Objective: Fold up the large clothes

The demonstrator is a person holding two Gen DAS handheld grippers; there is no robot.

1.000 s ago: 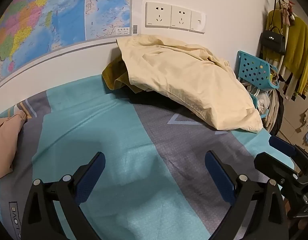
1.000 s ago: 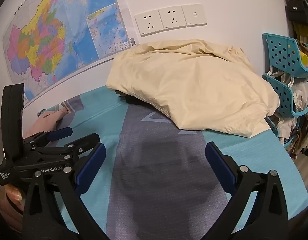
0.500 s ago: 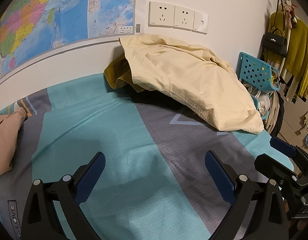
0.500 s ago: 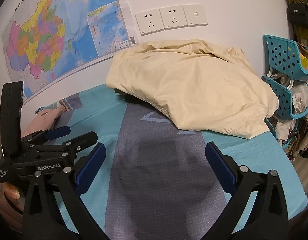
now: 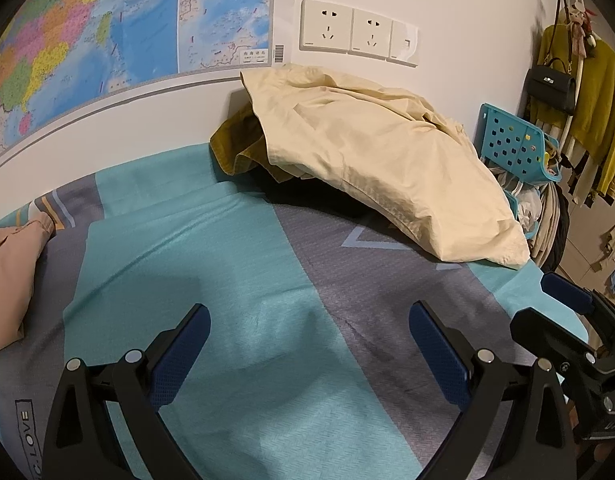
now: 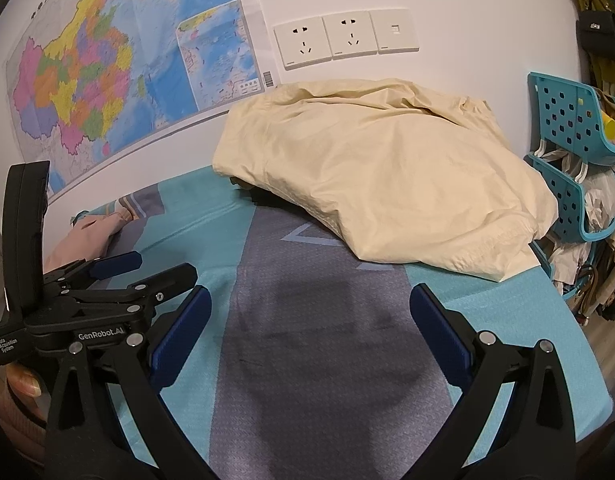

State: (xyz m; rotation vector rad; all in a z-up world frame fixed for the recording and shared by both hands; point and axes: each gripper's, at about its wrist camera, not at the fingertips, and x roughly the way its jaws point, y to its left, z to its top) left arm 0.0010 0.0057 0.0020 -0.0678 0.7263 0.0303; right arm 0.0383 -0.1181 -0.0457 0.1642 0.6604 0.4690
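At the far side of the bed [image 5: 211, 264], against the wall, lies the cream garment [image 5: 379, 160] you are to fold, well ahead of both your tongs and apart from them. It rests in a rumpled heap on top of an olive garment [image 5: 237, 144], whose edge shows at the heap's left end in the left wrist view.

Your left tongs [image 5: 307, 344] are spread wide over the teal and grey bedsheet, holding nothing and touching no cloth. Your right tongs [image 6: 307, 326] are likewise spread wide and hold nothing; they stand over the grey stripe of the sheet. In the right wrist view your left tongs appear at lower left, just beside the right ones.

The cream garment's long axis runs along the wall, from its left end below the map [image 6: 119, 68] and sockets [image 6: 343, 38] to its right end at the bed's edge, near the teal baskets [image 6: 567, 120]. A pink cloth [image 5: 7, 276] lies at the bed's left side.
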